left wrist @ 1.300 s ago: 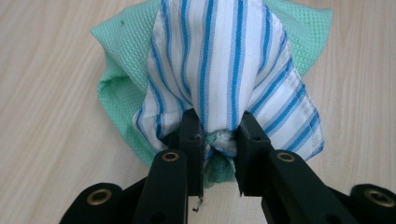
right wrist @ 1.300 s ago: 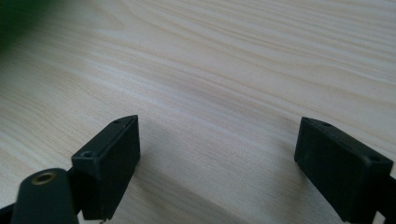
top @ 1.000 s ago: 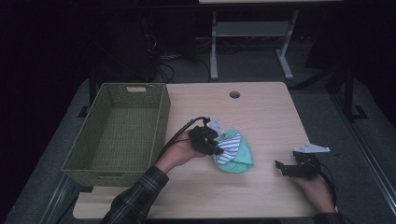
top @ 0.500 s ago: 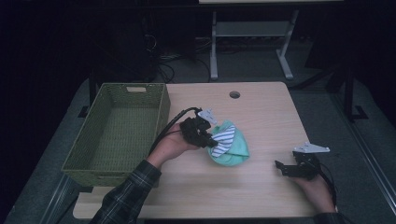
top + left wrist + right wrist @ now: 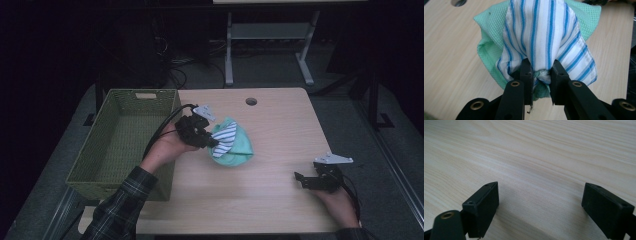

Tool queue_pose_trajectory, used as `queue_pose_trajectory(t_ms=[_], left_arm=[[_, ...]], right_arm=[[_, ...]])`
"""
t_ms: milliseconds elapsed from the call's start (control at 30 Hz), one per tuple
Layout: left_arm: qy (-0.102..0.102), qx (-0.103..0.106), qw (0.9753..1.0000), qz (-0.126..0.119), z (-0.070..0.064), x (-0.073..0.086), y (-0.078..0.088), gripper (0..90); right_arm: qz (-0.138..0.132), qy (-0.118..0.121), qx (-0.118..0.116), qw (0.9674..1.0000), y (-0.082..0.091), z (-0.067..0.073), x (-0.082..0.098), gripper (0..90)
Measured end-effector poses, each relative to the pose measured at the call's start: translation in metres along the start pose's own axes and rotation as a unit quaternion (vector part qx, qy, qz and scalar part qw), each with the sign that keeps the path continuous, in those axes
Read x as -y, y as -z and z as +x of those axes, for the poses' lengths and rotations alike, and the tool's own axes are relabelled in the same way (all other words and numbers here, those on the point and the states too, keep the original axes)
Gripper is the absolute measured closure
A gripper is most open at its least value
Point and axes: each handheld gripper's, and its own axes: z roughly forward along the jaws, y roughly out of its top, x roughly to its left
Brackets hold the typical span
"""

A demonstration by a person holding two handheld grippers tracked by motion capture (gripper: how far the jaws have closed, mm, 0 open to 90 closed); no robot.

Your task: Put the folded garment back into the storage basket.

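Left tongs (image 5: 541, 72) pinch striped cloth (image 5: 544, 37) over green cloth (image 5: 489, 50); right tongs (image 5: 540, 207) wide, empty.

**Open tabletop, basket wall at the left**

The wooden table (image 5: 280, 130) lies bare between the cloth bundle (image 5: 231, 144) and the right gripper (image 5: 302, 179), giving open passage. The green basket (image 5: 95, 165) has its near wall just beside the left gripper (image 5: 212, 141), blocking level movement leftward.

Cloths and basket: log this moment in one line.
left gripper: shut on cloths, lifted beside basket | right gripper: open, over table
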Motion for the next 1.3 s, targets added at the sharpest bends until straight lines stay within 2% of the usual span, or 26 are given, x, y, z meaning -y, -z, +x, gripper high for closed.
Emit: queue_pose_trajectory(t_ms=[300, 633, 900, 1133, 1300], left_arm=[[0.025, -0.032, 0.9991, -0.009, 0.013, 0.013, 0.029, 75.0], [0.055, -0.074, 0.9956, -0.016, 0.03, 0.032, 0.062, 75.0], [0.083, -0.105, 0.9908, -0.022, 0.043, 0.051, 0.088, 75.0], [0.11, -0.132, 0.9844, -0.037, 0.052, 0.071, 0.107, 75.0], [0.124, -0.155, 0.9796, -0.033, 0.056, 0.084, 0.118, 75.0]], right_arm=[[0.006, -0.005, 0.004, 1.0, -0.002, 0.0, -0.001, 8.3], [0.007, -0.002, 0.002, 1.0, -0.002, 0.0, -0.001, 7.3], [0.007, -0.002, 0.002, 1.0, -0.002, 0.0, -0.001, 7.2], [0.007, -0.002, 0.002, 1.0, -0.002, 0.0, -0.001, 7.2], [0.008, -0.002, 0.002, 1.0, -0.002, 0.0, -0.001, 7.1]])
